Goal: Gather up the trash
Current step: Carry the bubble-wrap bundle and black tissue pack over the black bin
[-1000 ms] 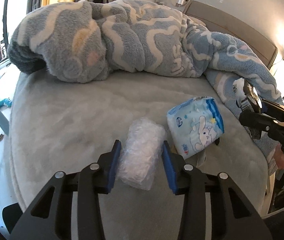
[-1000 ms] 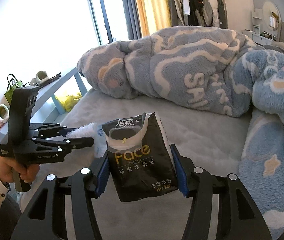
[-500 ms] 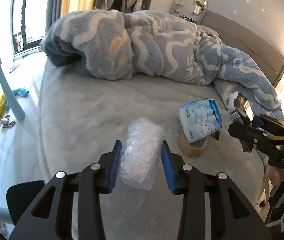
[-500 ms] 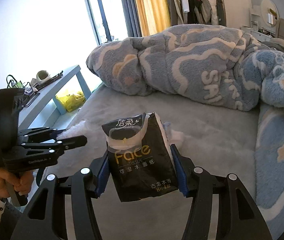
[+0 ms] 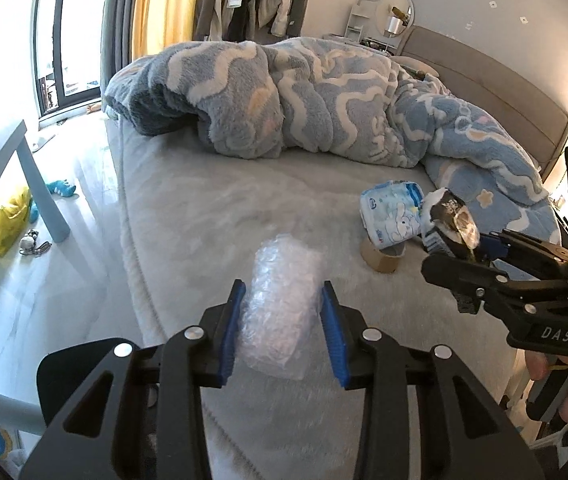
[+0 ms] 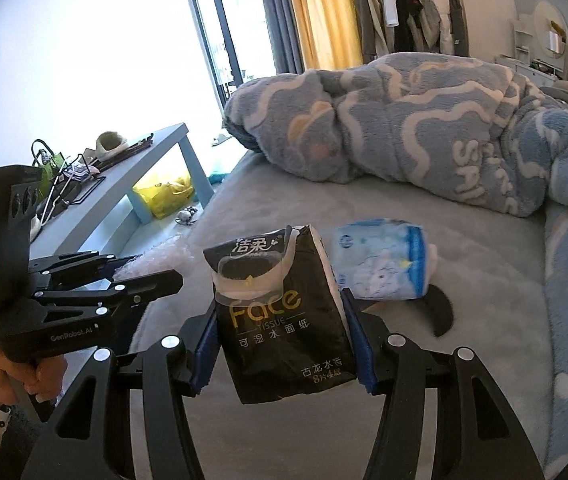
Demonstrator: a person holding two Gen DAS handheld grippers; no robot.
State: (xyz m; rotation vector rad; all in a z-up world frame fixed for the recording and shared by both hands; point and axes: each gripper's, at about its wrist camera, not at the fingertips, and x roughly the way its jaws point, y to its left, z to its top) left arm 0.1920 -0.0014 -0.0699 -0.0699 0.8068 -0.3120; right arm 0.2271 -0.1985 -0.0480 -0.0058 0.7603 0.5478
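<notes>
Crumpled bubble wrap [image 5: 281,304] clamped, lifted; black tissue pack [image 6: 288,316] upright, clamped; blue pack [image 6: 382,266] on bed.

The tape roll [image 5: 382,258] sits half hidden under the blue tissue pack [image 5: 391,214] at right of centre. The black tissue pack [image 6: 286,314] hides that blue pack's left end, whose print is blurred. The bed [image 5: 211,208] runs off the lower edge.

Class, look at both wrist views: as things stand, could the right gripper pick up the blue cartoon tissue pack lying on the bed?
Probably not yet. The right gripper is shut on the black tissue pack, filling its jaws. The blue tissue pack lies uncovered on the bed just ahead, so the path looks clear.
</notes>
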